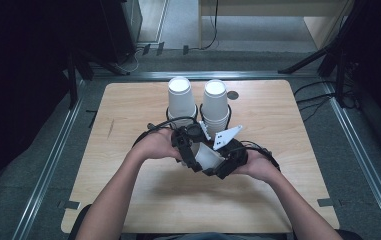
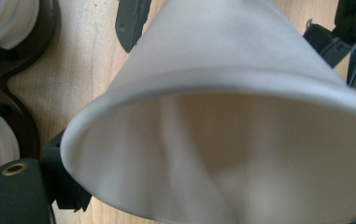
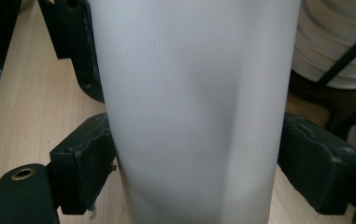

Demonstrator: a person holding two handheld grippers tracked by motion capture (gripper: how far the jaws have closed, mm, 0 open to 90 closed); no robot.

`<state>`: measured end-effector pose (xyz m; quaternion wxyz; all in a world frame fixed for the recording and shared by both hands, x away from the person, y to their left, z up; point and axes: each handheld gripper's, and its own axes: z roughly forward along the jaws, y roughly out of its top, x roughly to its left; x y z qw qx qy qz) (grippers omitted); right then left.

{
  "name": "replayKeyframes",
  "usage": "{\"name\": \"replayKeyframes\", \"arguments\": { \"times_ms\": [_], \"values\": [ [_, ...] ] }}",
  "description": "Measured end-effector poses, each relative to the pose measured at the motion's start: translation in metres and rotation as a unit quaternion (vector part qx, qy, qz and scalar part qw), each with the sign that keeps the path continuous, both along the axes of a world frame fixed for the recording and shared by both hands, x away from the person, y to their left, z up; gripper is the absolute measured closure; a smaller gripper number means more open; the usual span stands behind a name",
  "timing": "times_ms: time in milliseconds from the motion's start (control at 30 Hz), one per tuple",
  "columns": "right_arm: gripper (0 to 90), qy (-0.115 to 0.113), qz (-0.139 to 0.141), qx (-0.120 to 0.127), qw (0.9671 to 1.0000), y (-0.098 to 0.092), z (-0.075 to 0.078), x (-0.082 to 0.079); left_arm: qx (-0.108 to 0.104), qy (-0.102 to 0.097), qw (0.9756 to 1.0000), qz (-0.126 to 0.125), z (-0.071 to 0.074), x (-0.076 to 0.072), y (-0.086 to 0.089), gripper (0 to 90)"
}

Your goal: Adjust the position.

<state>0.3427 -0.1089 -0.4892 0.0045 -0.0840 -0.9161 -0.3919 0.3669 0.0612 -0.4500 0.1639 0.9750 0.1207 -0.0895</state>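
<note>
A white paper cup point(image 1: 208, 157) lies tilted just above the middle of the wooden table point(image 1: 128, 115), between both grippers. My right gripper point(image 1: 226, 162) is shut on its body: in the right gripper view both black pads point(image 3: 84, 161) press the cup point(image 3: 194, 116) from either side and its wall is dented. My left gripper point(image 1: 189, 150) flanks the cup's mouth. In the left gripper view the open rim point(image 2: 222, 84) faces the camera, and the one pad point(image 2: 68, 186) that shows lies against the rim. The other jaw is hidden behind the cup.
Two stacks of upturned white cups point(image 1: 180, 97) point(image 1: 215, 100) stand in a black wire holder point(image 1: 198, 116) right behind the grippers. A small dark disc point(image 1: 233, 95) lies at the table's far edge. Metal rails point(image 1: 53, 160) and stands flank the table.
</note>
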Motion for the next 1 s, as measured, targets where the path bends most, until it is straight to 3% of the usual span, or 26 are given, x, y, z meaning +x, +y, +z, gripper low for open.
{"name": "replayKeyframes", "arguments": {
  "times_ms": [233,333,467,533,633,867,1000],
  "values": [
    [21.0,-0.001,0.005,-0.002,1.0,0.002,-0.001,-0.002,0.007,-0.001,0.9999,-0.008,-0.001,0.0,-0.001,9.8],
    [21.2,-0.008,0.006,-0.001,0.9999,0.002,-0.001,-0.003,-0.001,-0.006,0.9999,-0.01,-0.001,0.0,0.0,9.3],
    [21.1,-0.011,0.004,0.0,0.9999,0.001,0.001,-0.002,-0.03,-0.02,0.9993,-0.003,-0.001,-0.003,0.003,7.5],
    [21.1,-0.012,0.002,0.003,0.9999,0.001,0.002,-0.002,-0.046,-0.014,0.9989,-0.004,0.001,-0.004,0.005,1.3],
    [21.0,-0.014,-0.001,0.007,0.9999,-0.001,0.004,-0.002,-0.058,-0.024,0.998,0.001,0.002,-0.005,0.006,0.0],
    [21.0,-0.011,-0.008,0.023,0.9996,-0.006,0.008,0.0,-0.116,-0.034,0.9922,0.03,0.008,-0.003,0.015,0.0],
    [20.9,-0.009,-0.014,0.03,0.9994,-0.009,0.01,0.001,-0.125,-0.039,0.9908,0.032,0.009,-0.004,0.019,0.0]
  ]
}}
